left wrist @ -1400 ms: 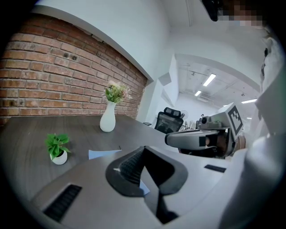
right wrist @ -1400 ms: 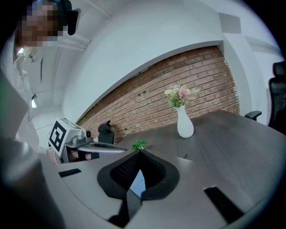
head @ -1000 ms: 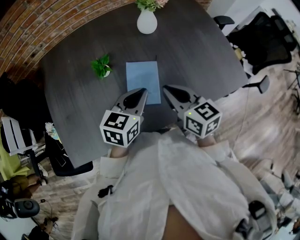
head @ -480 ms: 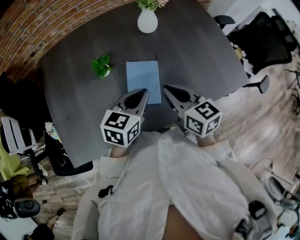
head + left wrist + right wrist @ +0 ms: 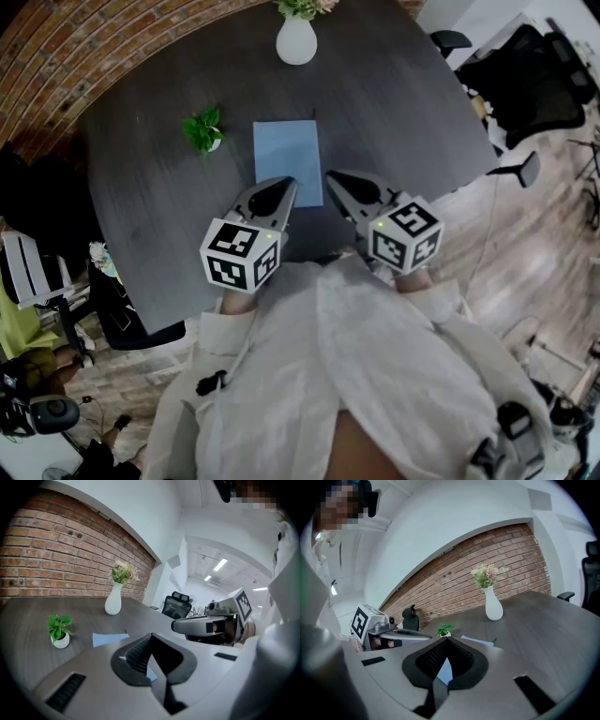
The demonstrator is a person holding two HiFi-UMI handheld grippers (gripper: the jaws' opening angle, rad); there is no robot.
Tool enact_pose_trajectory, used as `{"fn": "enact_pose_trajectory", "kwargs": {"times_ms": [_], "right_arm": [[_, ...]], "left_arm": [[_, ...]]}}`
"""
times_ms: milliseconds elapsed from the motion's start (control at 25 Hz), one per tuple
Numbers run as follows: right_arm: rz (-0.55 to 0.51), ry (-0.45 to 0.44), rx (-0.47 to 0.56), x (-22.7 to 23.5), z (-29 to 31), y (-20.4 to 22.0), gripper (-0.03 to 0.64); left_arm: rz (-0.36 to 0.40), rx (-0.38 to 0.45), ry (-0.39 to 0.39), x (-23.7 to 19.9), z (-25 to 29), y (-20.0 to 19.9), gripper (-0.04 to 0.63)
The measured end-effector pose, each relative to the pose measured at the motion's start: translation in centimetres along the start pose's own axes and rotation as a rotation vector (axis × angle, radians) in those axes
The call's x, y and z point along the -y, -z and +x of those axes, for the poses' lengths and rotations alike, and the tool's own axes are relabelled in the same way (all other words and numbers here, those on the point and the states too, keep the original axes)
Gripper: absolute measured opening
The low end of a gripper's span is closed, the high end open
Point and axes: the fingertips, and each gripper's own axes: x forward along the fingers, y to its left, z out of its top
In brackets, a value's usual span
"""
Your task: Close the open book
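Book [image 5: 287,155] looks already closed, flat on worktop [image 5: 403,103]. Left gripper [image 5: 287,183] and right gripper [image 5: 331,176] both fully closed, empty. Nothing left.

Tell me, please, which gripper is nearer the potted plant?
Left. The left gripper sits at the book's near edge, below-right of the potted plant; the right gripper is farther right, past the book.

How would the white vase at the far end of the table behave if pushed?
The white vase is tall with a narrow neck and carries flowers on top, so a push high up would probably tip it. Its smooth white surface looks slippery to grip, and it is likely breakable.
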Motion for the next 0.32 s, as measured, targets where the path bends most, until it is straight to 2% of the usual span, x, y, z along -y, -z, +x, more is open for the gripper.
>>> {"fn": "enact_pose_trajectory", "kwargs": {"times_ms": [320], "right_arm": [[-0.004,-0.008,-0.006,-0.04,0.33,0.09,0.005]], "left_arm": [[-0.001,-0.003,0.005,-0.07,0.12,-0.04,0.005]]}}
